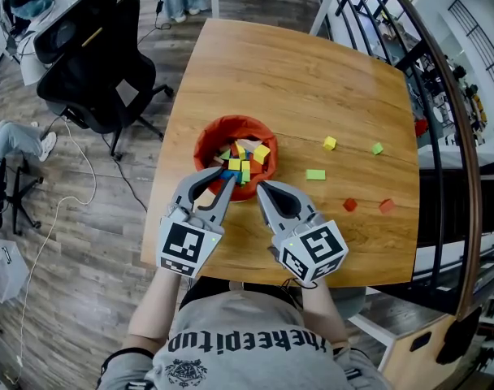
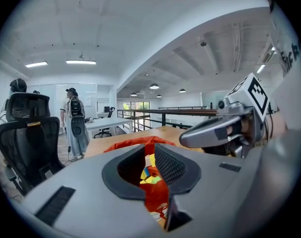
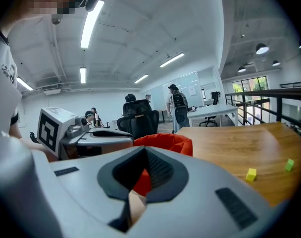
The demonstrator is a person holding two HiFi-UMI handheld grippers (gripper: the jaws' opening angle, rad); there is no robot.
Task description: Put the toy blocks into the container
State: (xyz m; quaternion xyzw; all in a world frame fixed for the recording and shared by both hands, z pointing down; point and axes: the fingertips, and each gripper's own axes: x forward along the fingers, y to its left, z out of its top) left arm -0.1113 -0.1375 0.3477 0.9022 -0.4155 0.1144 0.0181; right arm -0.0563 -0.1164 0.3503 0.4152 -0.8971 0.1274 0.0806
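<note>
**A:** How far along is the person?

**B:** Well along, it seems. The orange fabric container (image 1: 223, 125), near the front edge of the wooden table (image 1: 312, 80), holds a heap of toy blocks (image 1: 247, 159), with yellow, green and blue among them.

**A:** What is left?

**B:** Five lie loose on the table to the container's right. There is a yellow block (image 1: 330, 143), a small green block (image 1: 377, 148) and a flat green block (image 1: 315, 174). Nearer the person are a red block (image 1: 349, 205) and a second red block (image 1: 386, 205).

**A:** And the grippers?

**B:** Both sit at the container's near rim. The left gripper (image 1: 224, 177) has its jaws slightly apart with nothing pinched, and the heap shows through the gap. The right gripper (image 1: 260, 184) has its jaws closed together and empty. The loose blocks lie well apart from both, so five pickups probably remain.
</note>
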